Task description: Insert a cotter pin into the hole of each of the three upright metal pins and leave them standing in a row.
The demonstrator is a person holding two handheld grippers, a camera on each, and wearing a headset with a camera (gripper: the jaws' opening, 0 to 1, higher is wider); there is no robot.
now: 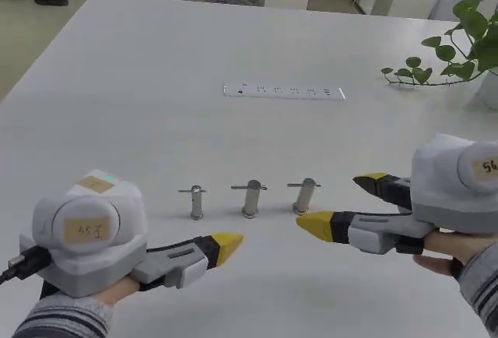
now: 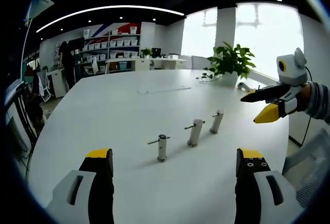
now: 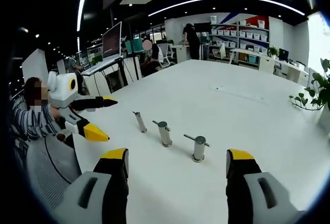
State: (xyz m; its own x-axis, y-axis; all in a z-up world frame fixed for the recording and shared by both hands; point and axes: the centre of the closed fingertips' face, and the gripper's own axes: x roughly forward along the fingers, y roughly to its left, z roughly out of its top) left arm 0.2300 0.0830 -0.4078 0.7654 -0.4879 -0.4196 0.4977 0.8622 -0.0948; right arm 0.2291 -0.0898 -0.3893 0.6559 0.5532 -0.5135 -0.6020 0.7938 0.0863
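**A:** Claws?
**B:** My yellow-tipped left gripper [image 2: 174,156] gapes empty; my right gripper [image 1: 342,200] too, nearer the row.
**A:** Pins?
**B:** Three short grey upright metal pins [image 1: 250,202] stand just ahead, between my claws, axes vertical; thin cotter pins [image 1: 249,188] sit crosswise through each.

Upper right of the head view, the plant [image 1: 467,34] is cut by the frame edge; the power strip [image 1: 284,91] has sockets too small to tell; holes in the metal pins [image 1: 250,198] are too small to see; lower right, the right gripper [image 1: 344,201] runs off the edge
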